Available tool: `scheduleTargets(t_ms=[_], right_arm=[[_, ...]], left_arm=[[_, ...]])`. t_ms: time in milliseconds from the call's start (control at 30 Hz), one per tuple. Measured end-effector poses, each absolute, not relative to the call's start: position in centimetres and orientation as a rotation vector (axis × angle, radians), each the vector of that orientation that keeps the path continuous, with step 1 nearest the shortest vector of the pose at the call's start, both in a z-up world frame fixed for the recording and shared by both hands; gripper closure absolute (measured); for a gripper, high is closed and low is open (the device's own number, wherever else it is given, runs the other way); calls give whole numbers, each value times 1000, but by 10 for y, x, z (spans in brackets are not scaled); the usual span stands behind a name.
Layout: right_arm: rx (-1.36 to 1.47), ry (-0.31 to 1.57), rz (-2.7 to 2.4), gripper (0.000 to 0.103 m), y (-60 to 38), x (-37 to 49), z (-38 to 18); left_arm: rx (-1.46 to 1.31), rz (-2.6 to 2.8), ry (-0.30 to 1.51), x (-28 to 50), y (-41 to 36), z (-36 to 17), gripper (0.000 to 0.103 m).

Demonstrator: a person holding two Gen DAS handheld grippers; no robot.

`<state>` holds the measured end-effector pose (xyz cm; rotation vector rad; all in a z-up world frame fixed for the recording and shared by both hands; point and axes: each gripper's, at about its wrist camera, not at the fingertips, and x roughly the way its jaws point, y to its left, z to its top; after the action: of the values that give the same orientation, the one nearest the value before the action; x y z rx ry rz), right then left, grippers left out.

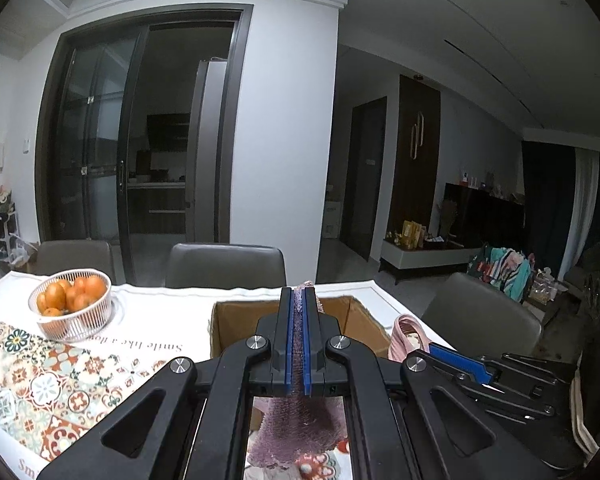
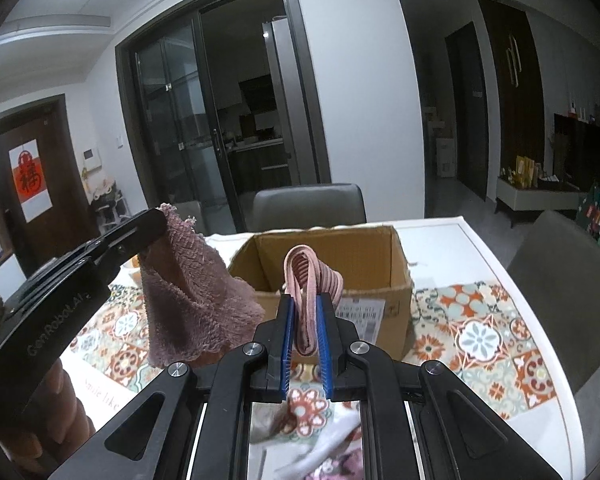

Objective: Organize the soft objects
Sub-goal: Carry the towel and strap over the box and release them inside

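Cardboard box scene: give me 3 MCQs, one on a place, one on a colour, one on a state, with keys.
1. The cardboard box stands:
A. on the patterned tablecloth
B. on a chair
C. on the floor

2. The cloth in the left gripper is:
A. green
B. mauve
C. white

3. The right gripper is:
A. wide open
B. shut on nothing
C. shut on the pink ribbed item

Key: 1 A, the box base meets the tiles pattern. 2 B, it hangs dusty purple-pink. 3 C, the blue pads pinch it.

White walls (image 1: 284,120), dark glass sliding doors (image 1: 100,140), grey chairs (image 1: 226,266), dim room
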<state>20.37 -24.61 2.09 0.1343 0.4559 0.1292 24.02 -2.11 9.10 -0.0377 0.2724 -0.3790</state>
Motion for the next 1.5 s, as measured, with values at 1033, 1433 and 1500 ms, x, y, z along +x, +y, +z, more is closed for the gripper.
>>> scheduleTargets(t_ms=[1033, 1433, 1500], right_arm=[[122, 478, 133, 90, -262, 317, 30], [124, 627, 113, 90, -274, 355, -14], [128, 655, 117, 90, -276, 359, -21]], left_arm=[[46, -381, 295, 354, -54, 99, 98], [94, -393, 486, 390, -78, 48, 98], [98, -395, 516, 393, -78, 40, 98]])
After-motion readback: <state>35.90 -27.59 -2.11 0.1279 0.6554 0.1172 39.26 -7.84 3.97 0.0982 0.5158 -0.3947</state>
